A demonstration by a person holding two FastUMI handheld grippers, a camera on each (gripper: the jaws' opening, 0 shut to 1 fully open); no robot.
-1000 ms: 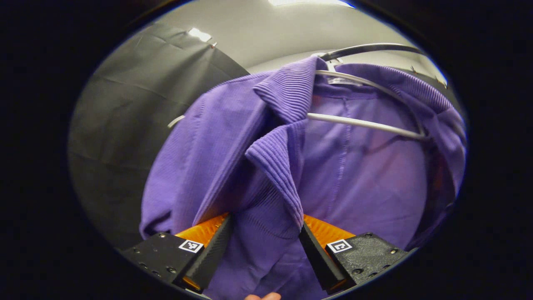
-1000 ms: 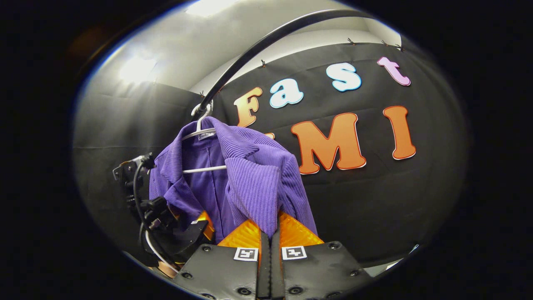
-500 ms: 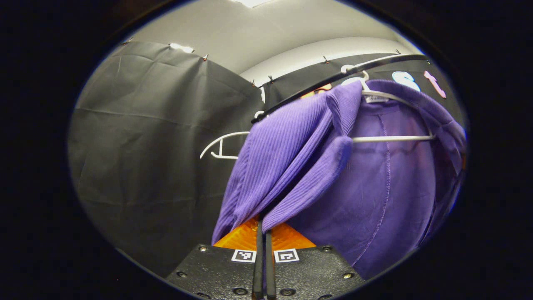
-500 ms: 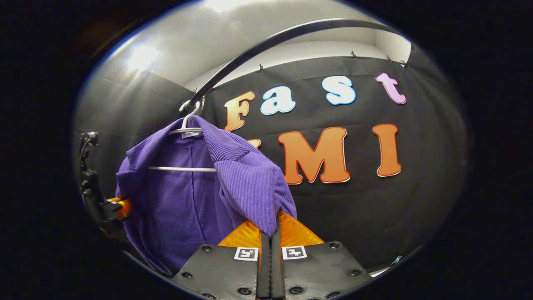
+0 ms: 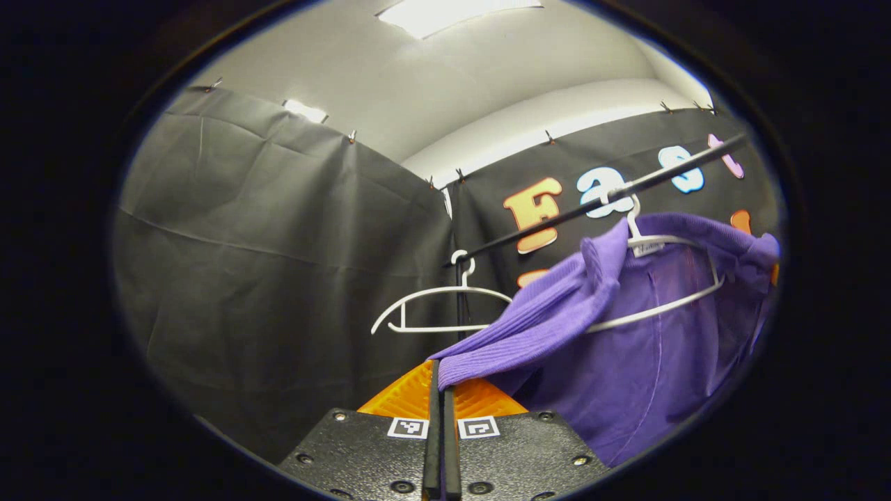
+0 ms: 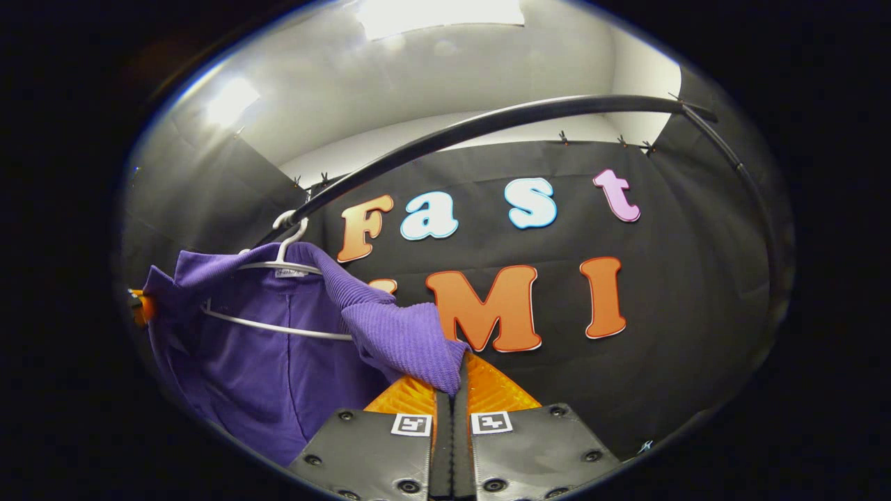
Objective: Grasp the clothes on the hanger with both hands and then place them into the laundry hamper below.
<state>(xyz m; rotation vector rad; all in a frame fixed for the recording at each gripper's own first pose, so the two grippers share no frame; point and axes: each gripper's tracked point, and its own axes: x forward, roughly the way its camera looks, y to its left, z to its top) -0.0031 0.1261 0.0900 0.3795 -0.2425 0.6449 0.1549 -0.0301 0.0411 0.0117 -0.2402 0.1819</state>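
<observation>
At the rail [image 6: 487,125] | I have left gripper [image 5: 438,390] and right gripper [image 6: 456,390] clenched on purple shirt [image 5: 626,362]; risk: hanger [image 5: 668,306] snags collar, fabric slips free

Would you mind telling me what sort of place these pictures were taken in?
Most likely a staged recording booth, not a home: black cloth walls pinned up below a plain ceiling, and a dark clothes rail carrying a white hanger with a purple garment and a bare hanger.
</observation>
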